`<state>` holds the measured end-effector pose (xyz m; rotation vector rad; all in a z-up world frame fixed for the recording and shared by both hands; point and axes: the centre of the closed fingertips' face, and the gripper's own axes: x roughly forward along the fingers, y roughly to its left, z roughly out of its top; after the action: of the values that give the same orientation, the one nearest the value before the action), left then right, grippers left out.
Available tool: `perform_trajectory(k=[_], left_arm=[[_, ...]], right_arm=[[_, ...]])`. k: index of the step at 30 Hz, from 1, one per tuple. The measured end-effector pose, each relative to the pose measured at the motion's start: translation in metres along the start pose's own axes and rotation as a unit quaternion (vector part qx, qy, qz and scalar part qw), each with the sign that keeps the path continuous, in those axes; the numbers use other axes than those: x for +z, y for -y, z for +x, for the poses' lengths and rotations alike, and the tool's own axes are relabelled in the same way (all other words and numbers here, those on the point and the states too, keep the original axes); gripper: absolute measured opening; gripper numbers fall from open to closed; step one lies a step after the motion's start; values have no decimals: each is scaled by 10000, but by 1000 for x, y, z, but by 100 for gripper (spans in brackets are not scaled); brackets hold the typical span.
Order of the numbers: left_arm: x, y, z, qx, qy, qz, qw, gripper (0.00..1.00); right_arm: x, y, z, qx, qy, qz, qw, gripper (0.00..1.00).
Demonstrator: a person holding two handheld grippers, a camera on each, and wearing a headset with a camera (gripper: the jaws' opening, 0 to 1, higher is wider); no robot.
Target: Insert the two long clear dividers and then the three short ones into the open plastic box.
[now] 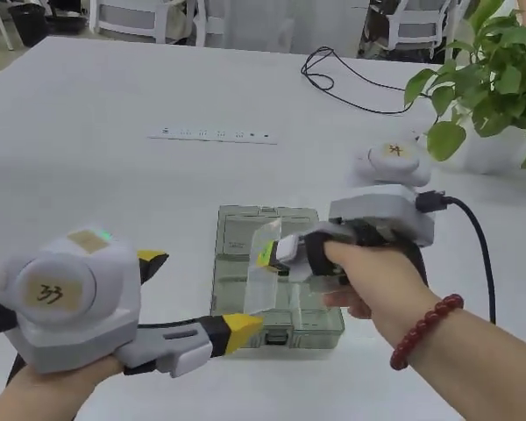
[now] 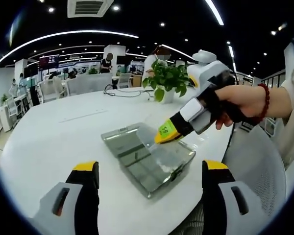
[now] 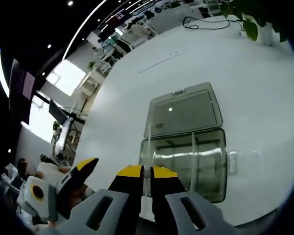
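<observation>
Clear divider, thin and flat, pinched in right claw; left claw gapes empty.

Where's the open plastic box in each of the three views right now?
Head view: box lower centre, under the divider held by the right claw.
Left gripper view: centre of the picture.
Right gripper view: centre right, beyond the claw tips.
Shared landmark: the potted plant beyond the box.
</observation>
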<state>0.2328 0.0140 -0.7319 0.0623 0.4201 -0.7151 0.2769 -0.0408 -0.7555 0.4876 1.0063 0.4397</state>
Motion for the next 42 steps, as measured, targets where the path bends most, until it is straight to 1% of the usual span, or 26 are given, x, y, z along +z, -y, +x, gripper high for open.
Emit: perform_trajectory(k=[5, 8, 11, 13, 16, 21, 24, 27, 33, 38, 42], left_arm=[[-4, 0, 1, -65, -76, 79, 9999, 93], [-5, 1, 2, -94, -64, 117, 9999, 95], [-4, 2, 3, -154, -38, 133, 9998, 96], [-4, 2, 3, -165, -38, 132, 9998, 97], [-3, 1, 4, -173, -28, 215, 9996, 99], [-3, 2, 4, -193, -31, 279, 9994, 100], [-3, 4, 3, -252, -3, 149, 9996, 100], [-4, 1, 3, -200, -33, 238, 9995, 100], [-7, -1, 3, -161, -100, 321, 9993, 100], [-8, -2, 2, -123, -126, 366, 9992, 100], [-8, -3, 1, -111, -115, 334, 9993, 100]], right_arm=[[-4, 7, 2, -261, -349, 60, 9990, 6], [-3, 10, 5, -341, -436, 97, 9984, 6], [-6, 12, 7, -422, -599, 86, 9973, 6], [-6, 15, 11, -496, -665, 68, 9965, 6], [-9, 21, 14, -628, -824, 57, 9946, 6], [-10, 25, 18, -703, -929, 60, 9932, 6], [-12, 28, 21, -750, -1036, 99, 9917, 6], [-14, 27, 22, -754, -1089, 132, 9911, 6], [-18, 27, 27, -777, -1203, 139, 9896, 6], [-18, 31, 31, -848, -1235, 189, 9885, 6], [-19, 32, 33, -871, -1260, 178, 9880, 6]])
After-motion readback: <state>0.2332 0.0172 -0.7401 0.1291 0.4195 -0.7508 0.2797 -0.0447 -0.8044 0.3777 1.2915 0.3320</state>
